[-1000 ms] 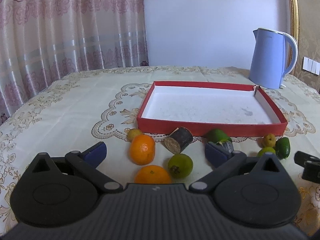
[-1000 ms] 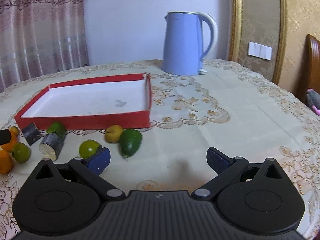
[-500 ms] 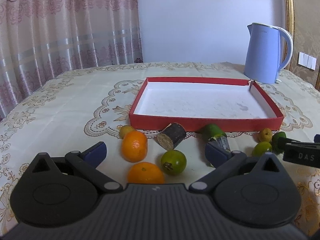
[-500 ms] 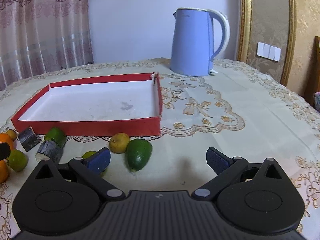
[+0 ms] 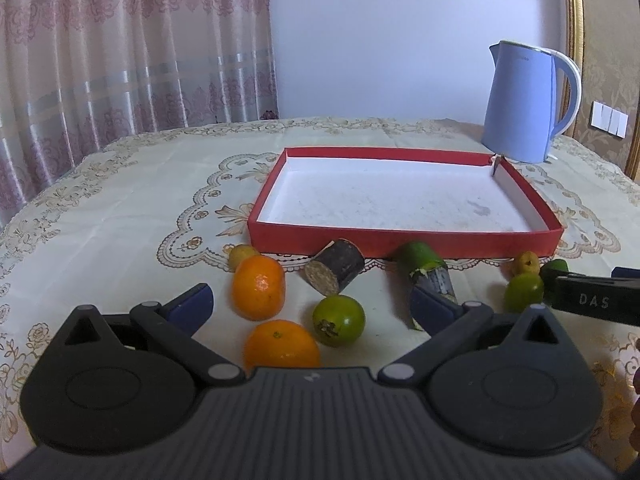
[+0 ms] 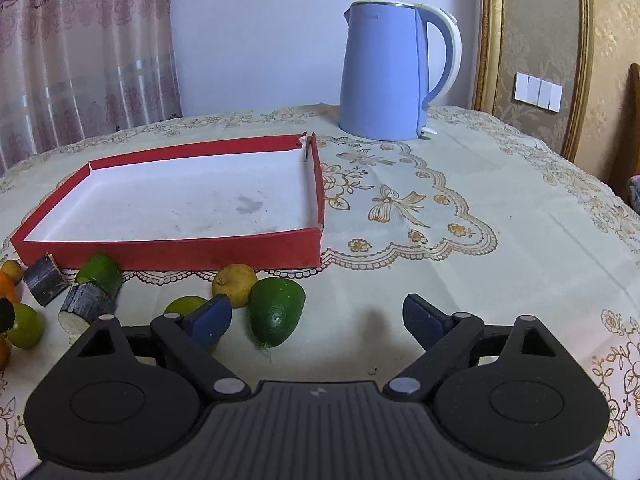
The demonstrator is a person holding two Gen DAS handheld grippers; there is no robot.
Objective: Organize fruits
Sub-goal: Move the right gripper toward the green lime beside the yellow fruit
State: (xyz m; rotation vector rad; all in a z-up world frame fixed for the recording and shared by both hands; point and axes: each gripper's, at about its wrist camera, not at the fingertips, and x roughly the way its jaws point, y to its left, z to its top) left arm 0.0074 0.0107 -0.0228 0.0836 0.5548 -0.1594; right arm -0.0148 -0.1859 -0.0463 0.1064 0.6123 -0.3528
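A red tray [image 5: 400, 241] with a white floor lies on the table; it also shows in the right wrist view [image 6: 168, 249]. Fruit lies in front of it. In the left wrist view: two oranges [image 5: 259, 292] [image 5: 281, 345], a round green fruit [image 5: 338, 320], two dark cane pieces [image 5: 335, 266] [image 5: 434, 280]. My left gripper [image 5: 311, 308] is open, low over them. In the right wrist view: a dark green fruit [image 6: 277, 311], a yellow fruit [image 6: 234, 279], a lime [image 6: 185, 307]. My right gripper [image 6: 317, 320] is open, the green fruit between its fingers.
A blue kettle [image 6: 387, 72] stands behind the tray's right corner. A lace-patterned cloth [image 6: 440, 216] covers the round table. Curtains [image 5: 120, 48] hang at the far left. A small yellow fruit [image 5: 241, 253] lies by the tray's front left corner.
Both grippers have moved forward and lower towards the fruit. The right gripper's finger has come into the left wrist view at the right edge. Both stay open.
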